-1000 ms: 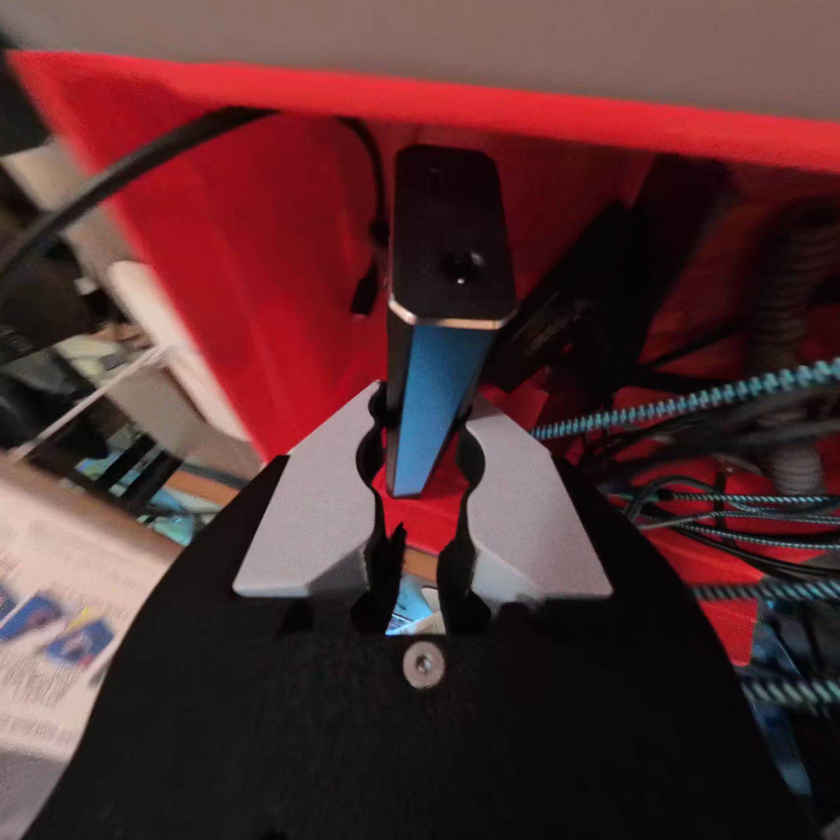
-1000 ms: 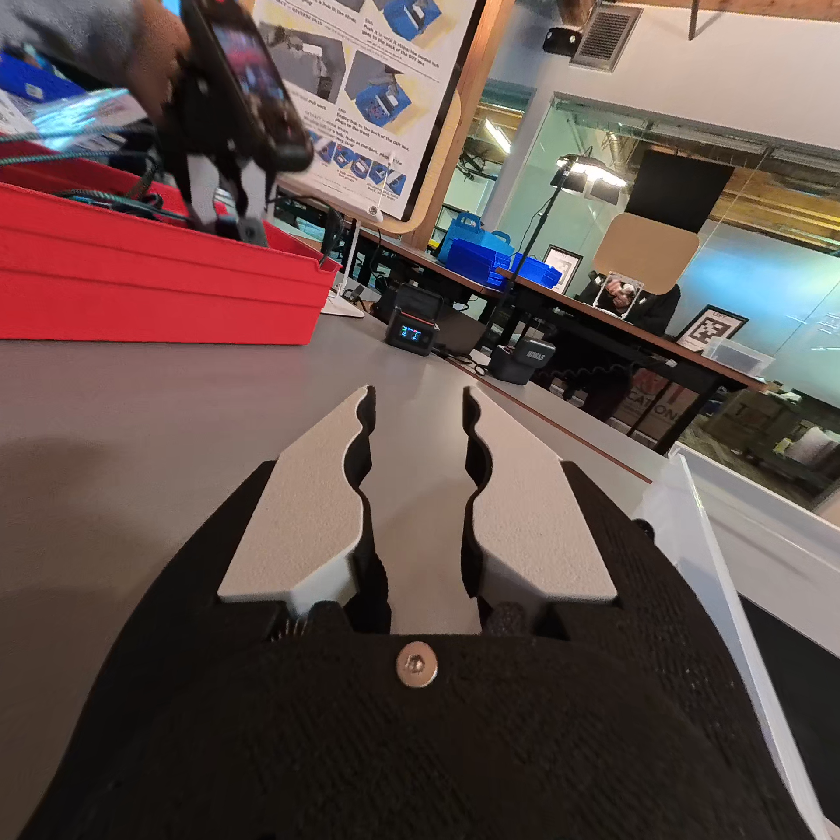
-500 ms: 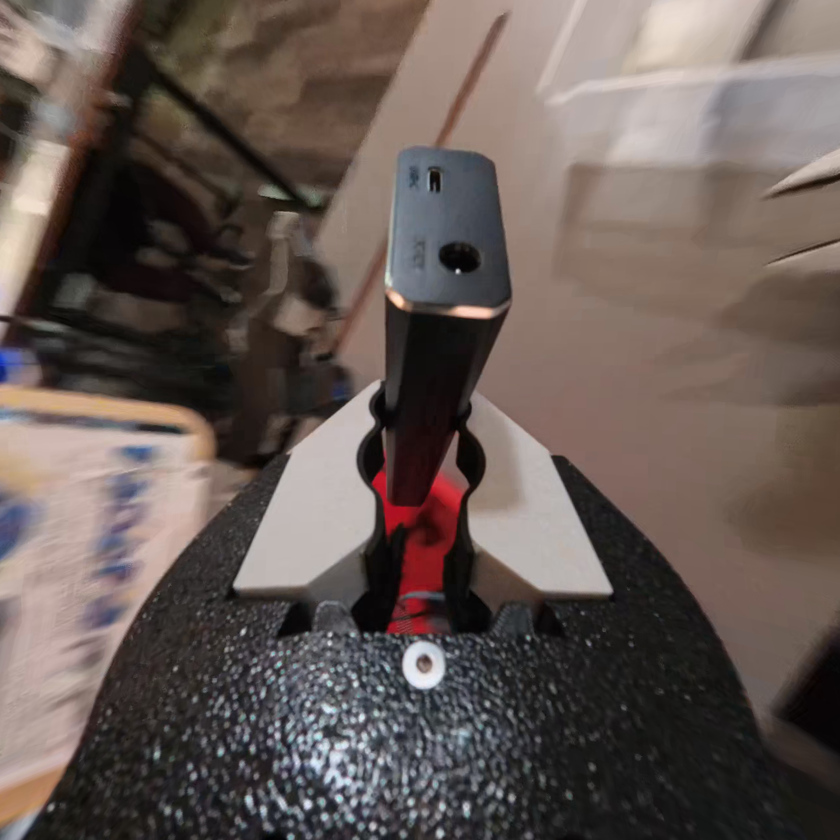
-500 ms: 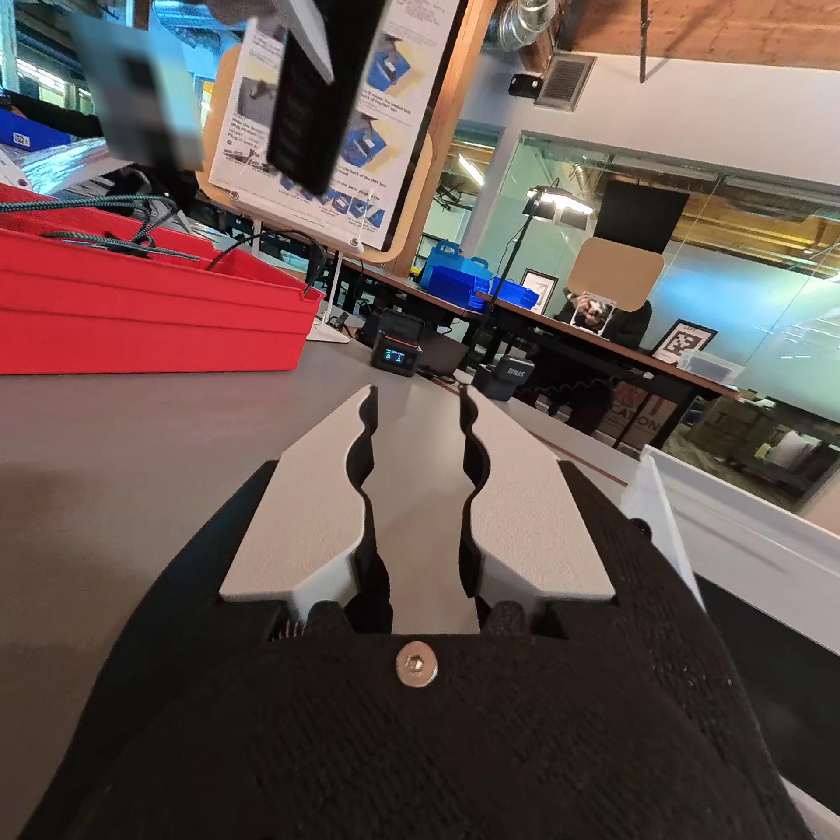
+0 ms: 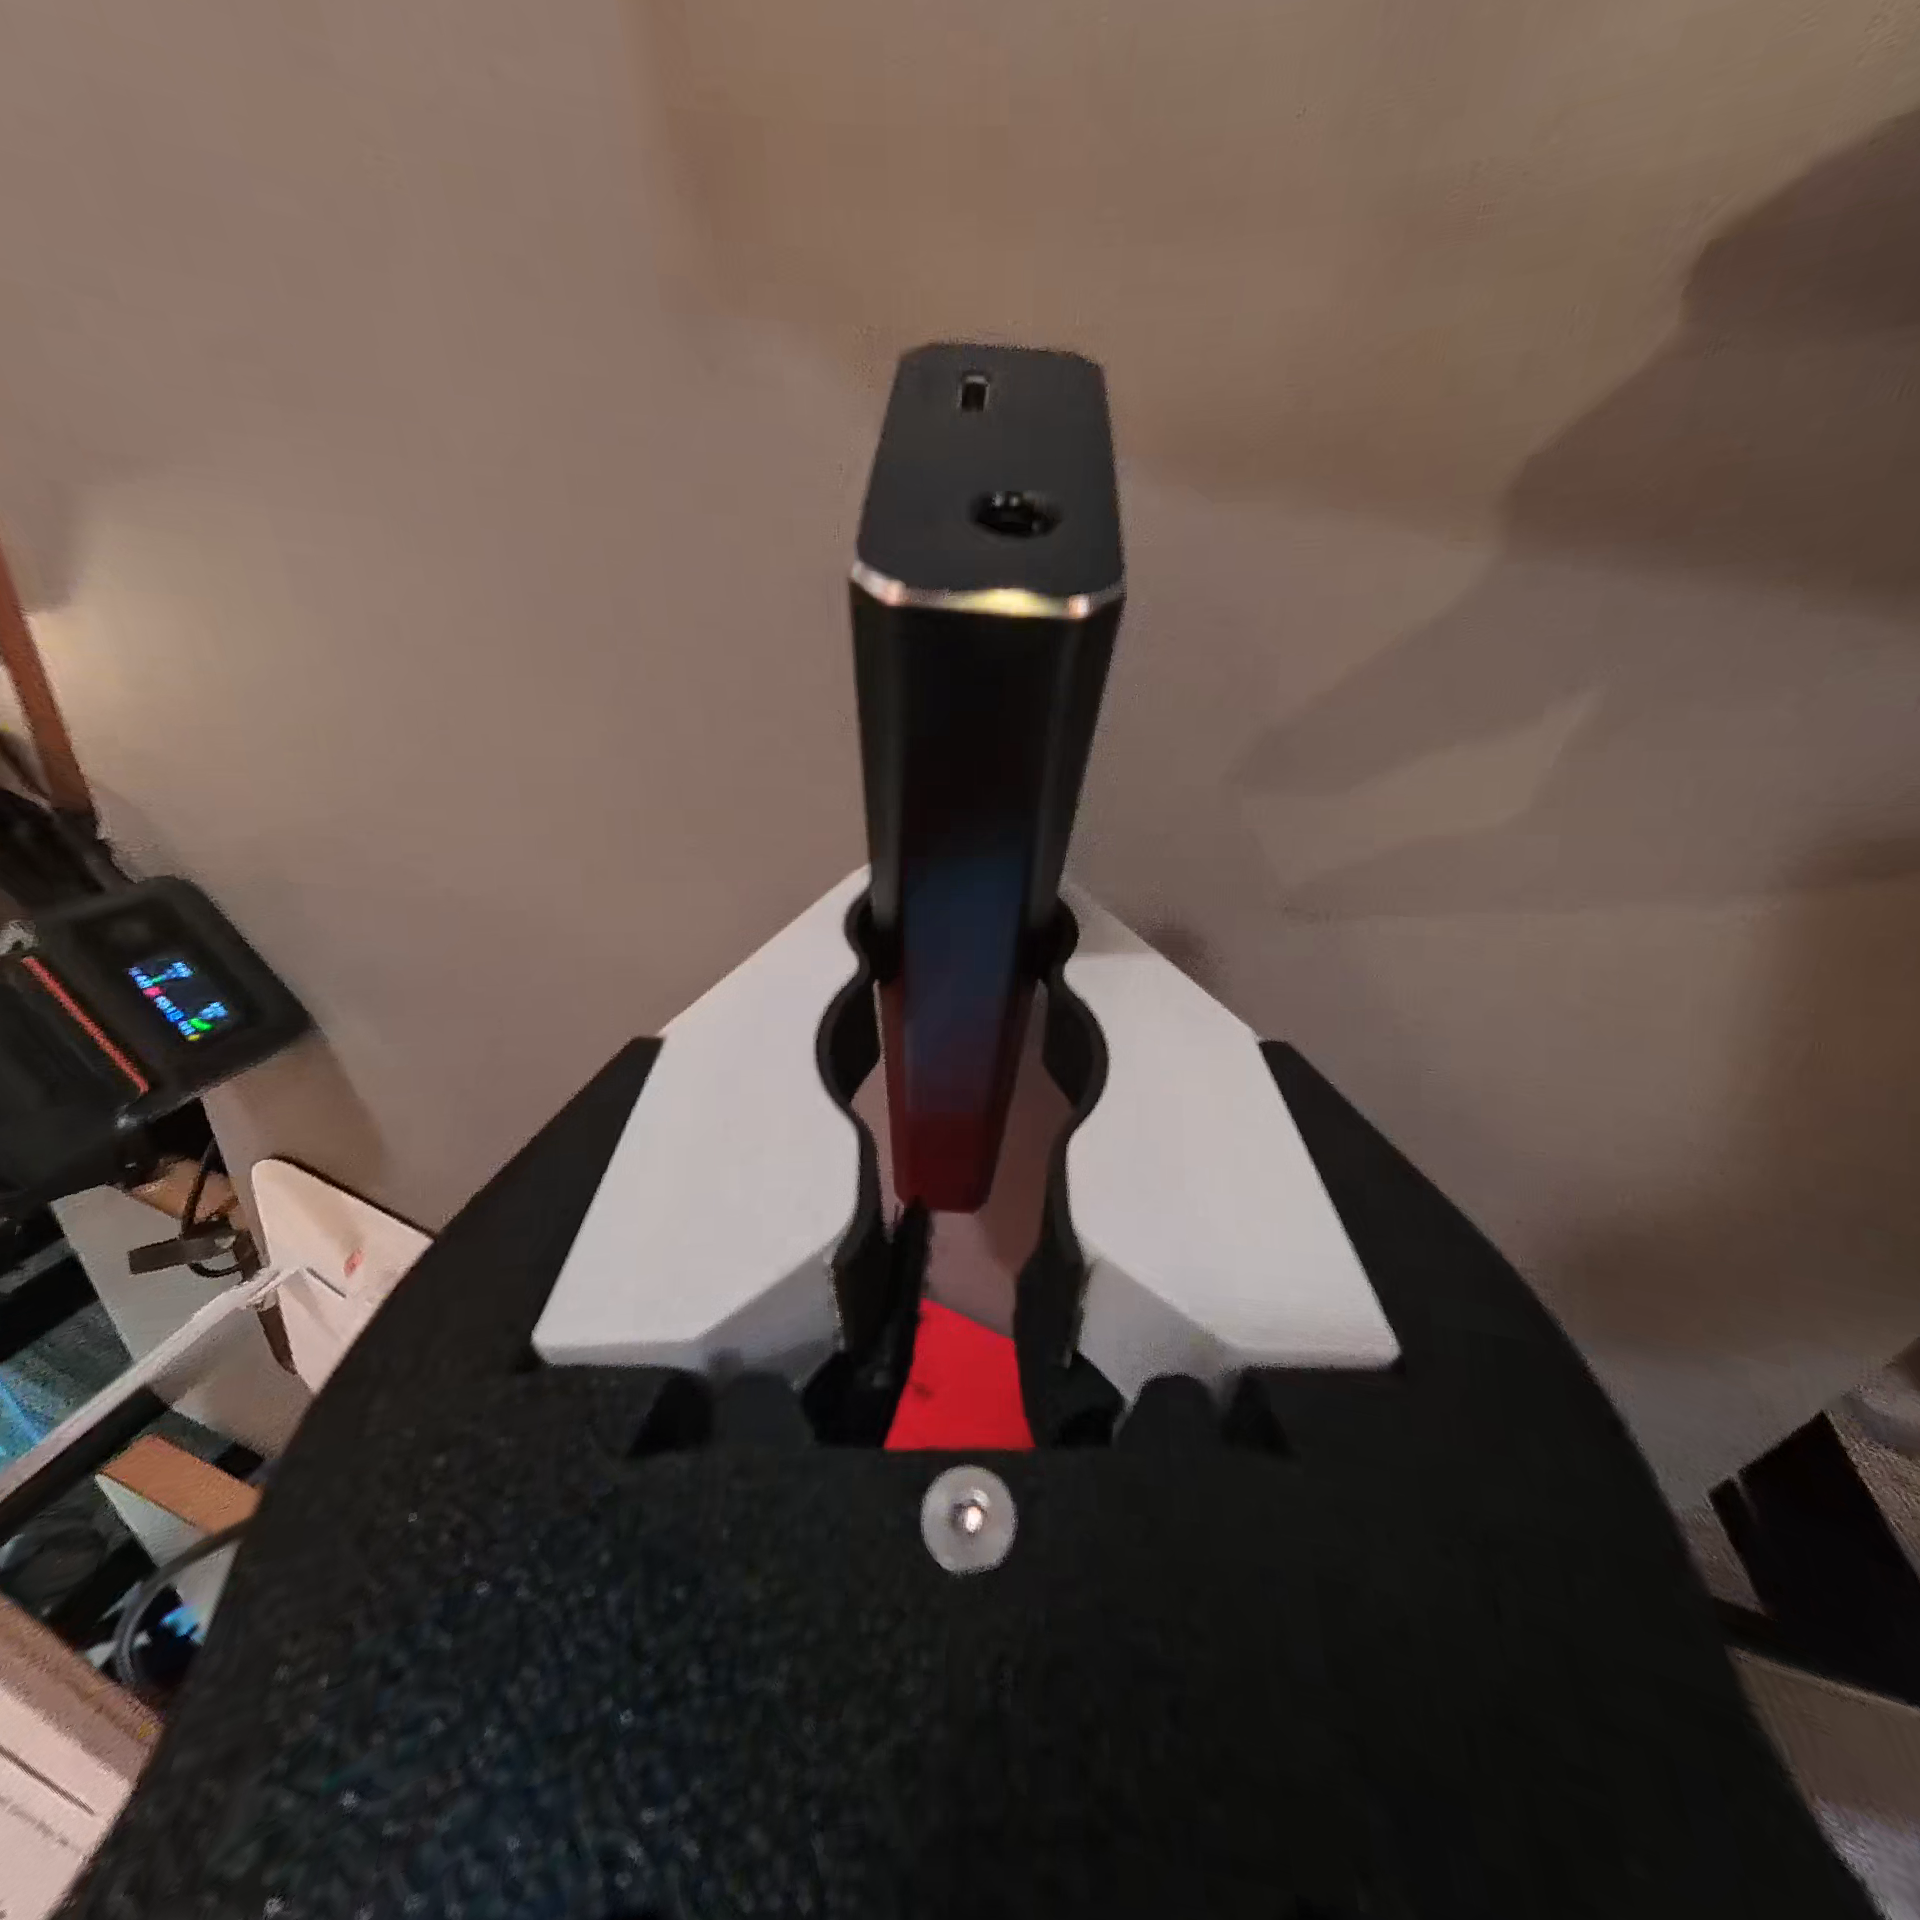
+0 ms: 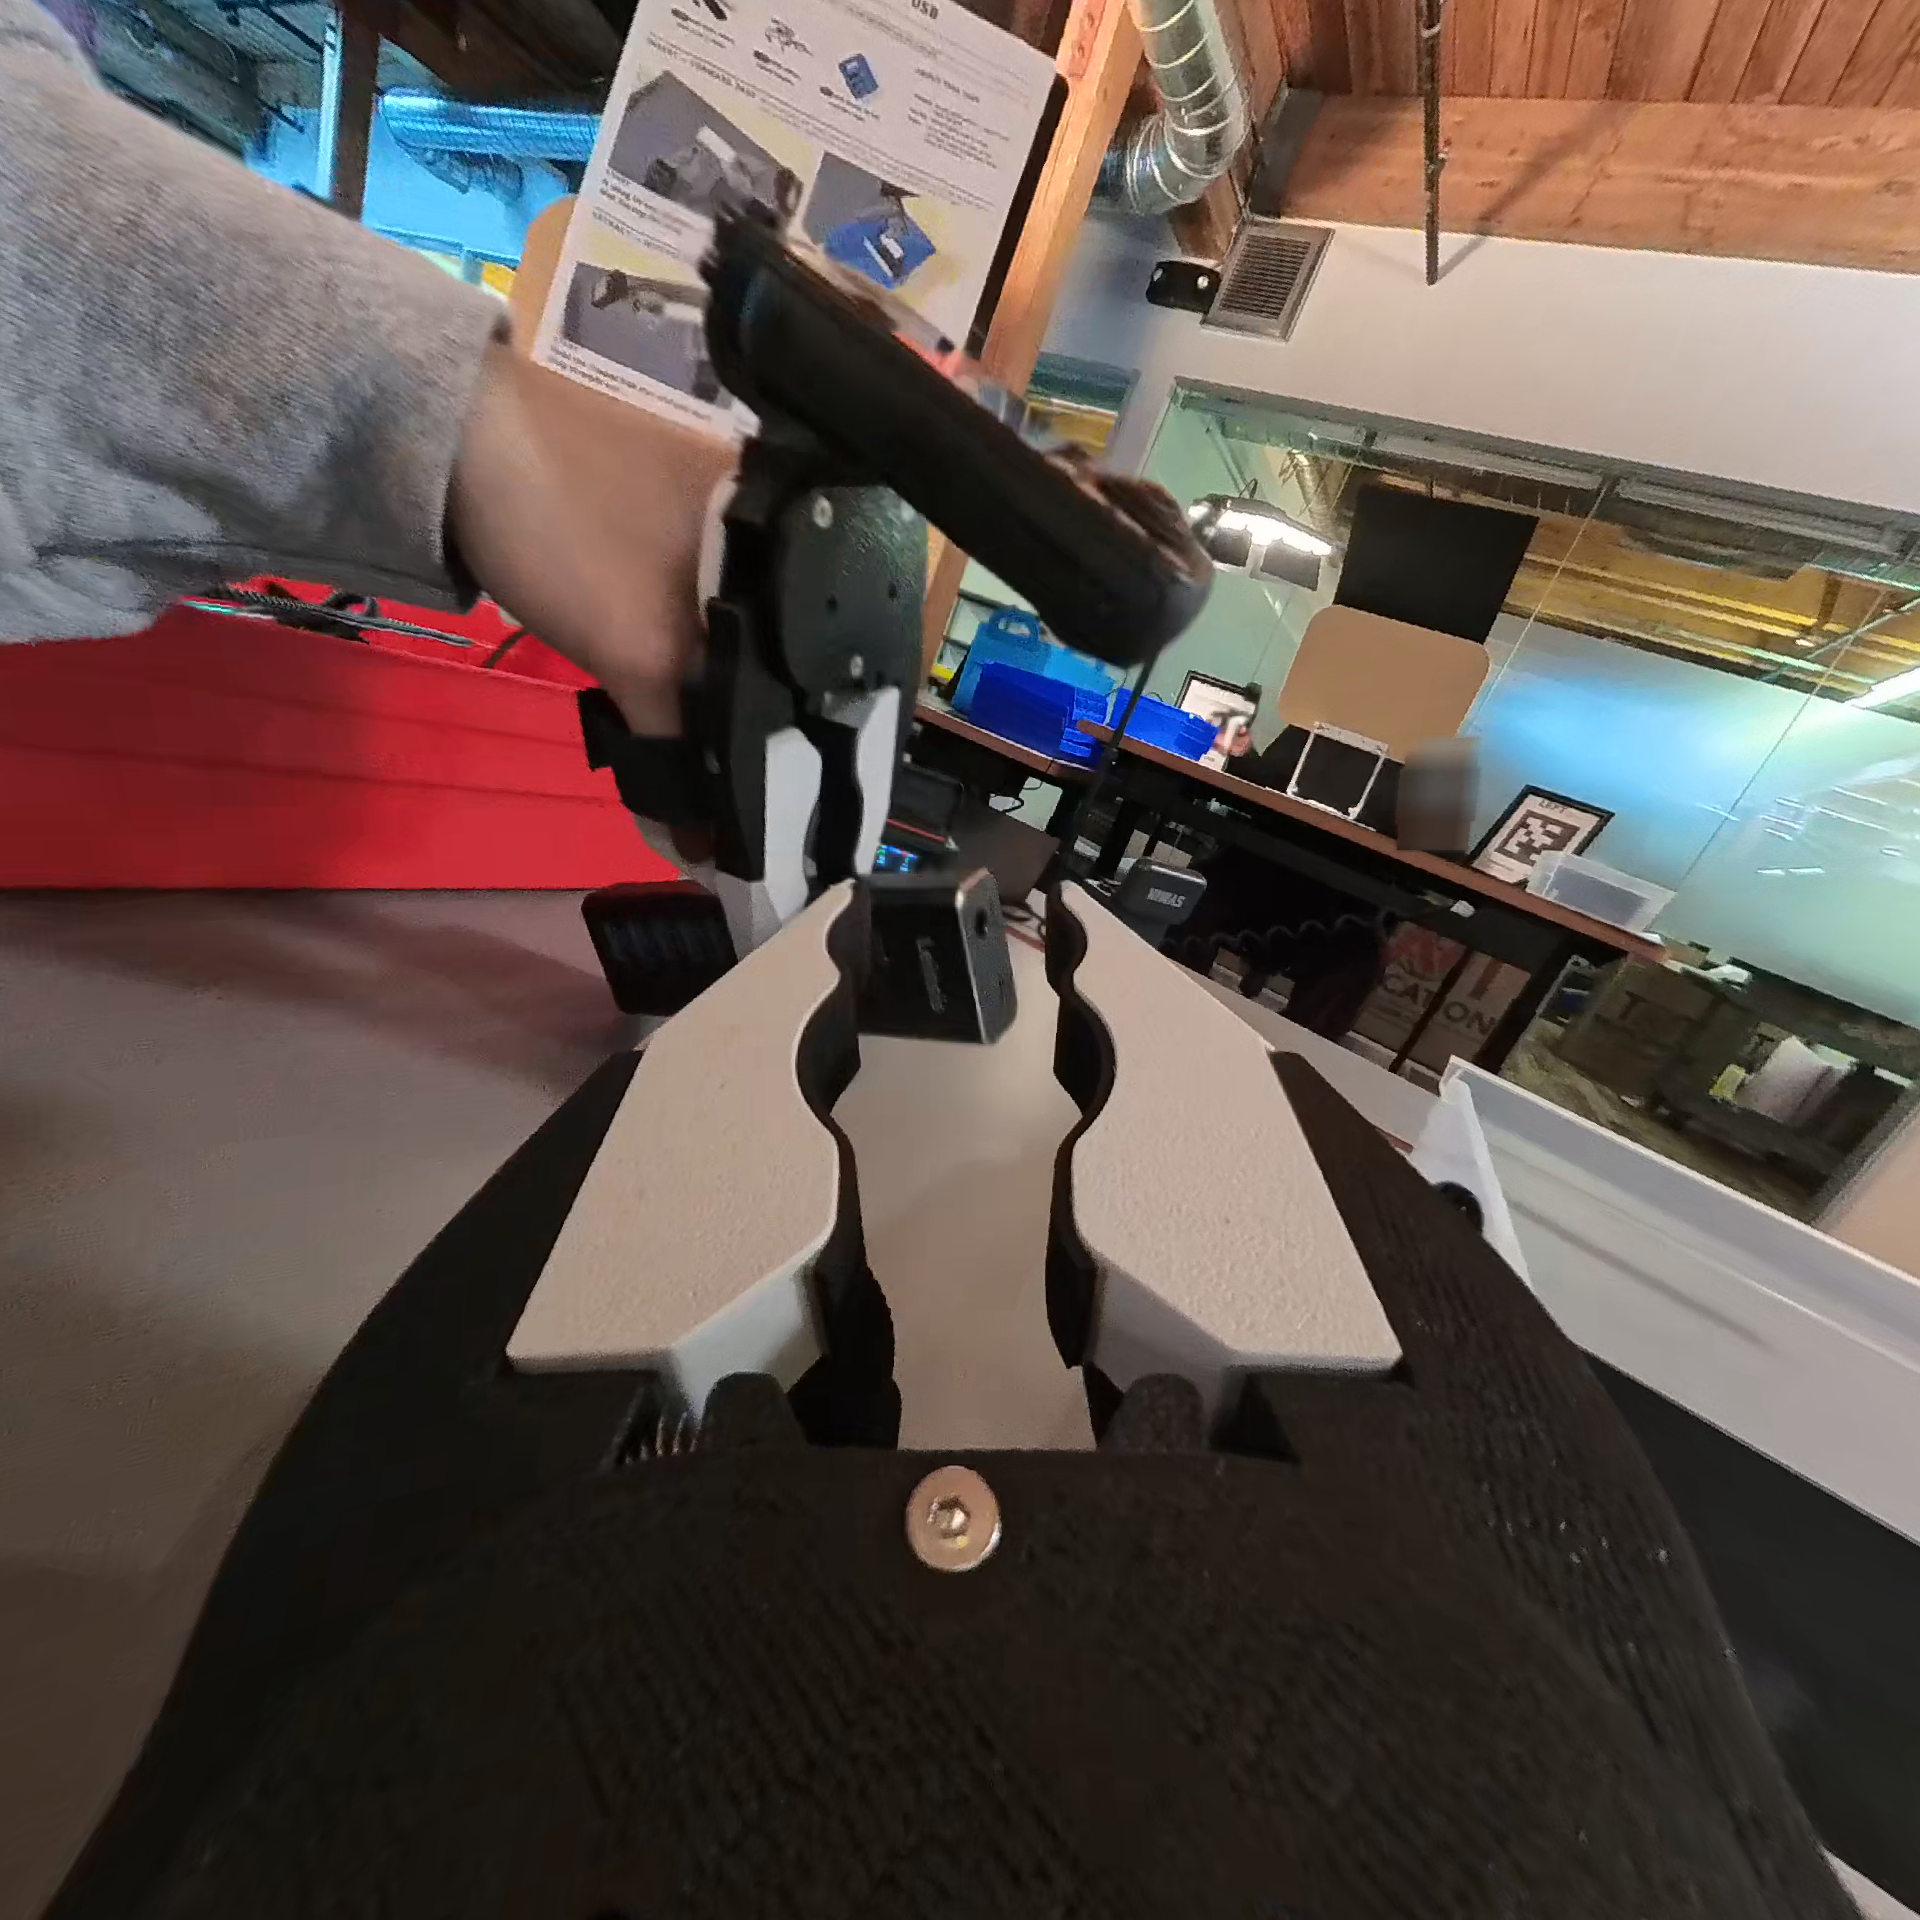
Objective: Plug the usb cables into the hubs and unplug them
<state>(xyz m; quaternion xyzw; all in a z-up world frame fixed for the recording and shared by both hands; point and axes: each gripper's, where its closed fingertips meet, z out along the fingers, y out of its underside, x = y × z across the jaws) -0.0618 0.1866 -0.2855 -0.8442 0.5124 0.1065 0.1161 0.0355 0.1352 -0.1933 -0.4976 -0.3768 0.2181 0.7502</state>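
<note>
My left gripper [image 5: 961, 914] is shut on a long black USB hub [image 5: 982, 727] that points straight ahead over the grey table [image 5: 416, 520]. The hub's end face shows a round socket and a small slot. In the right wrist view a hand in a grey sleeve holds the left gripper [image 6: 831, 883] tilted down, just above the table. The hub's end [image 6: 940, 971] sits in line with the gap at my right gripper's [image 6: 951, 904] tips. The right gripper is open, empty and low over the table. No cable is plugged into the hub.
A red bin [image 6: 312, 758] holding cables stands at the back left. A second black block [image 6: 655, 945] lies on the table before it. A white tray [image 6: 1662, 1247] stands at the right. A black device with a small lit screen [image 5: 177, 997] sits at the table's edge. Some 15 centimetres of space lies between my two pairs of fingers.
My left gripper lifted the hub out of the red bin, swung it over the table and brought it down in front of the right gripper. The right gripper stayed open and almost still.
</note>
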